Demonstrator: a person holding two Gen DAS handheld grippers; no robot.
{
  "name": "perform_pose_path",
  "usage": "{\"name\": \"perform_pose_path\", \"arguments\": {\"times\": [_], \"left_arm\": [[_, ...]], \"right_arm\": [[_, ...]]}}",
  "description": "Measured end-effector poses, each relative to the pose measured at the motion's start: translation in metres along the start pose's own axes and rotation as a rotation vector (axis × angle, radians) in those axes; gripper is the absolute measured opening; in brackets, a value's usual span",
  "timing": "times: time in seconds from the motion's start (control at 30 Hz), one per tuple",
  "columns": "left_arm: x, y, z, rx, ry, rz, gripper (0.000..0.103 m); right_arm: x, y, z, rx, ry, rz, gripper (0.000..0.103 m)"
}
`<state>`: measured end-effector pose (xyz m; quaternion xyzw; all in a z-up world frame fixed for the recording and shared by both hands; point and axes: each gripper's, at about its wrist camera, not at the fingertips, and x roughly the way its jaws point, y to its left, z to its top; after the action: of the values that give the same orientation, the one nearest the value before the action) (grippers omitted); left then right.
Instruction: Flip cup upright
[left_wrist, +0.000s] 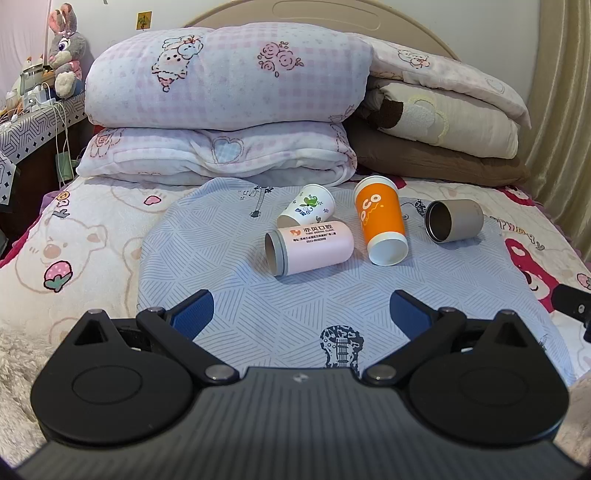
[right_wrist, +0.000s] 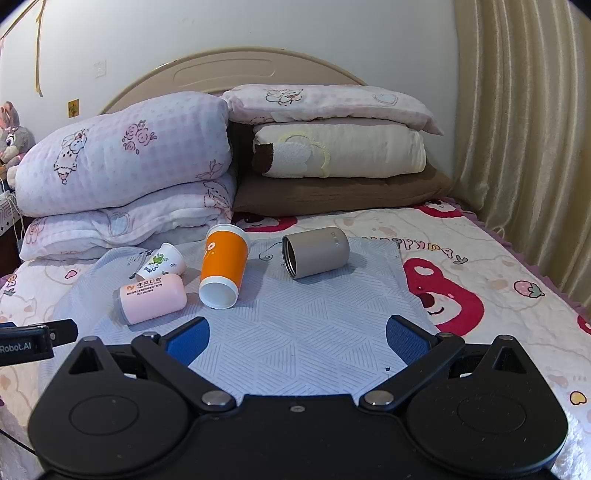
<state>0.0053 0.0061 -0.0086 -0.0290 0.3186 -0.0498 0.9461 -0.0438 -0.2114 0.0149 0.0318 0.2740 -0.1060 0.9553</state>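
Note:
Several cups lie on their sides on a light blue patterned cloth (left_wrist: 295, 302) on the bed. A pink cup (left_wrist: 308, 248) (right_wrist: 153, 298) lies with its mouth to the left. A small white floral paper cup (left_wrist: 308, 209) (right_wrist: 160, 262) lies behind it. An orange paper cup (left_wrist: 380, 219) (right_wrist: 221, 269) lies with its white mouth toward me. A grey metal cup (left_wrist: 454, 220) (right_wrist: 316, 256) lies at the right. My left gripper (left_wrist: 301, 310) is open and empty, short of the pink cup. My right gripper (right_wrist: 297, 341) is open and empty, short of the orange and grey cups.
Folded quilts (left_wrist: 221, 103) and stacked pillows (left_wrist: 436, 129) stand against the headboard behind the cups. A curtain (right_wrist: 524, 129) hangs at the right. A bedside table with a plush rabbit (left_wrist: 64, 51) stands at the far left. The cartoon-print bedsheet (right_wrist: 480, 280) surrounds the cloth.

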Motion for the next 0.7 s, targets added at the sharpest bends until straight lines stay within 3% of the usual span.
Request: {"name": "perform_pose_path", "arguments": {"times": [0.7], "left_arm": [[0.0001,0.0016,-0.0021,0.004,0.001,0.002,0.103]], "right_arm": [[0.0013,0.0057,0.001,-0.002,0.007,0.001,0.103]]}}
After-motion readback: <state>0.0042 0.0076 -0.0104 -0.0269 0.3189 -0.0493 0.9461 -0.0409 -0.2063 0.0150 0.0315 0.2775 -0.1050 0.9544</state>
